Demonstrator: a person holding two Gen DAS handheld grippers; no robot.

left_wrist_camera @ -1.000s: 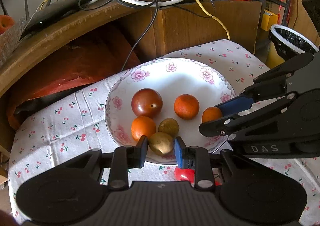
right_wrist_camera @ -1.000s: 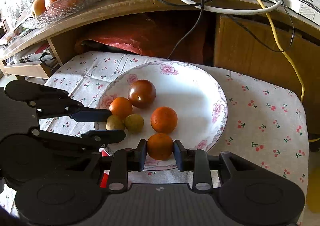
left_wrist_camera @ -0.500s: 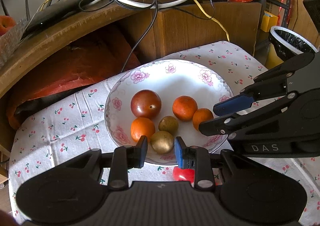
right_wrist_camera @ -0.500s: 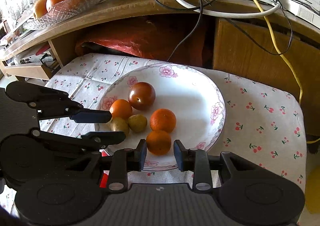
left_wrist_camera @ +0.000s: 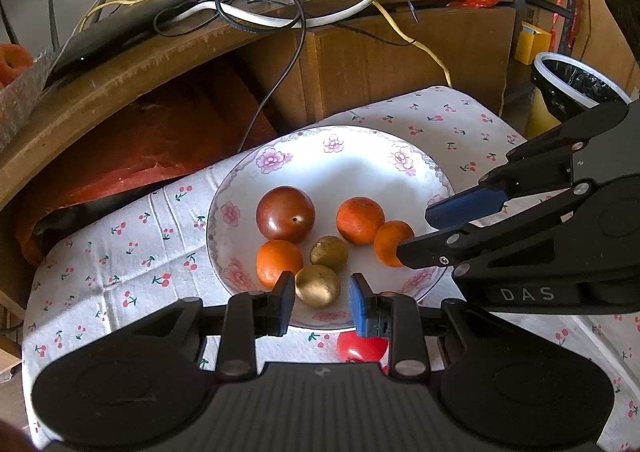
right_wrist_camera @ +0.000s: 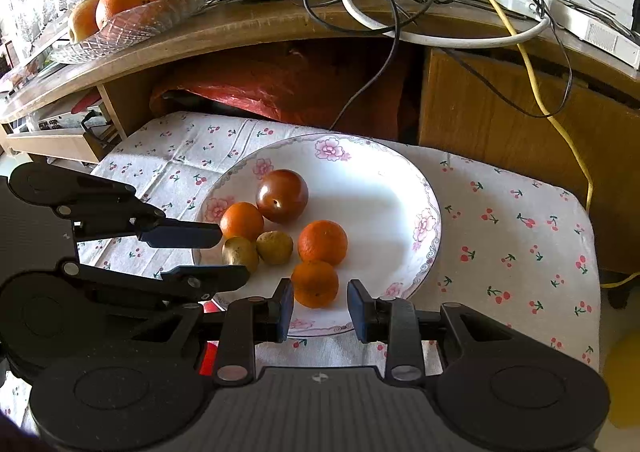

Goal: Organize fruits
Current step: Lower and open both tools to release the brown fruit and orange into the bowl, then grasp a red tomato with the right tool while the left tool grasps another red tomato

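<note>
A flowered white plate (left_wrist_camera: 340,168) (right_wrist_camera: 384,188) on a cherry-print cloth holds a dark red fruit (left_wrist_camera: 285,214) (right_wrist_camera: 282,195), three small oranges and two brown-green fruits. My left gripper (left_wrist_camera: 320,302) (right_wrist_camera: 232,252) is open at the plate's near rim. The nearer brown-green fruit (left_wrist_camera: 318,286) lies just ahead of its fingers with gaps on both sides. My right gripper (right_wrist_camera: 320,304) (left_wrist_camera: 416,233) is open too. One orange (right_wrist_camera: 315,283) (left_wrist_camera: 394,242) lies on the plate just beyond its tips, untouched.
A red round thing (left_wrist_camera: 362,348) lies on the cloth under my left gripper. A wooden desk with tangled cables (right_wrist_camera: 400,12) overhangs behind the plate. A glass bowl (right_wrist_camera: 132,24) of oranges and an apple stands on it. A lined bin (left_wrist_camera: 576,88) stands far right.
Both grippers have drawn back from the plate at the same finger width. The brown-green fruit and the orange, earlier close between the fingers, now lie ahead of the tips.
</note>
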